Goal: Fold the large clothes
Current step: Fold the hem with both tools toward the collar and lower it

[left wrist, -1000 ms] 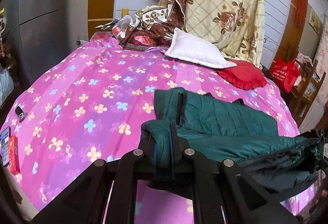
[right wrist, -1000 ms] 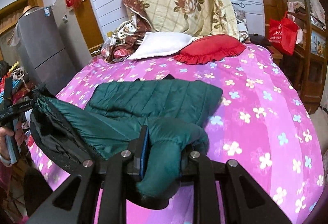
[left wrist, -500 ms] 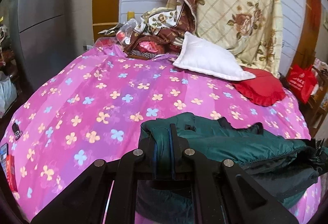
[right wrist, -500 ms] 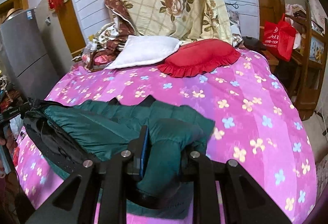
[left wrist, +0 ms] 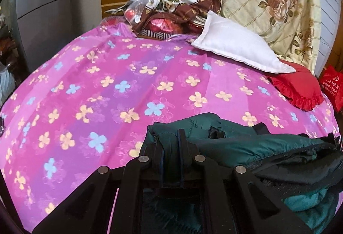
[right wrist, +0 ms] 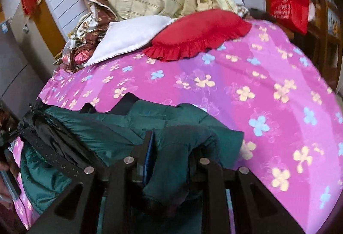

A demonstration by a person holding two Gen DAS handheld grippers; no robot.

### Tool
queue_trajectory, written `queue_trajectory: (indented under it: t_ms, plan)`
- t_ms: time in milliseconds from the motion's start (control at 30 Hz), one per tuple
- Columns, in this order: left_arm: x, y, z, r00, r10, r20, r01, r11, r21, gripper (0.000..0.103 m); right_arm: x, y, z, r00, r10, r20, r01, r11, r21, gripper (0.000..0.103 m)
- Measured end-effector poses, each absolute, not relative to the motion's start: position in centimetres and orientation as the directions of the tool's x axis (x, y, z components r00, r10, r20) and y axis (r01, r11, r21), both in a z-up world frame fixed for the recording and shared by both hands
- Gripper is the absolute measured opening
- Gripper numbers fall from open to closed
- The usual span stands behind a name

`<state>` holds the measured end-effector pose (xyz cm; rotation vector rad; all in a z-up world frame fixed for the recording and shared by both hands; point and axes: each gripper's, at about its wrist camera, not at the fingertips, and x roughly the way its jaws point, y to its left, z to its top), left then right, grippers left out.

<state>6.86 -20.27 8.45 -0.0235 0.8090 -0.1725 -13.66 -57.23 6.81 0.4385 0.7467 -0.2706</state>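
Your left gripper point(left wrist: 170, 144) and right gripper point(right wrist: 169, 148) are each pinching a bunched edge of the green jacket point(left wrist: 246, 144), whose folds are hiding your fingertips and running below the frame. It is hanging just ahead of both tools over the near edge of the pink bedspread point(left wrist: 128, 84), stretching lengthwise between them.

Green jacket point(left wrist: 246, 144) drawn nearer — now bunched, lifted.
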Motion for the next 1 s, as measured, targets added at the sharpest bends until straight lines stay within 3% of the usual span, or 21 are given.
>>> queue_trajectory:
  t_ms: [200,367,467,567,633,667,833,1000]
  plan:
    - [7.5,-19.4,7.9,0.658,-0.253,-0.709,0.172,0.968,-0.185,0.0,-14.2,-59.0,7.2,0.751,0.002,-0.66,0.394,0.801,0.45,0.035]
    - [7.6,-18.4,8.0,0.647,-0.318,-0.693,0.176,0.947,-0.271,0.003,-17.4,-56.2,11.1,0.813,-0.071,-0.578,0.346,0.857,0.382,0.056]
    - [7.2,-17.9,8.8,0.651,-0.35,-0.673,0.188,0.934,-0.304,0.01,-19.1,-54.7,13.6,0.841,-0.17,-0.514,0.372,0.871,0.321,0.074]
    - [6.3,-17.0,10.4,0.677,-0.373,-0.635,0.197,0.923,-0.331,0.029,-19.6,-53.2,15.3,0.868,-0.18,-0.463,0.337,0.898,0.284,0.077]
    - [5.6,-16.3,11.5,0.713,-0.365,-0.599,0.194,0.923,-0.332,0.045,-18.3,-51.9,15.1,0.853,-0.126,-0.506,0.287,0.923,0.255,0.077]
    - [5.2,-16.0,12.1,0.729,-0.363,-0.58,0.193,0.922,-0.335,0.047,-17.6,-51.3,14.9,0.844,-0.103,-0.526,0.268,0.931,0.248,0.077]
    - [4.8,-16.5,12.4,0.714,-0.351,-0.605,0.204,0.932,-0.299,0.048,-12.2,-46.2,12.3,0.784,-0.007,-0.62,0.15,0.973,0.178,0.077]
    - [5.1,-19.2,10.6,0.688,-0.301,-0.661,0.221,0.954,-0.204,0.048,-6.1,-41.9,10.0,0.713,-0.034,-0.7,0.097,0.994,0.051,0.077]
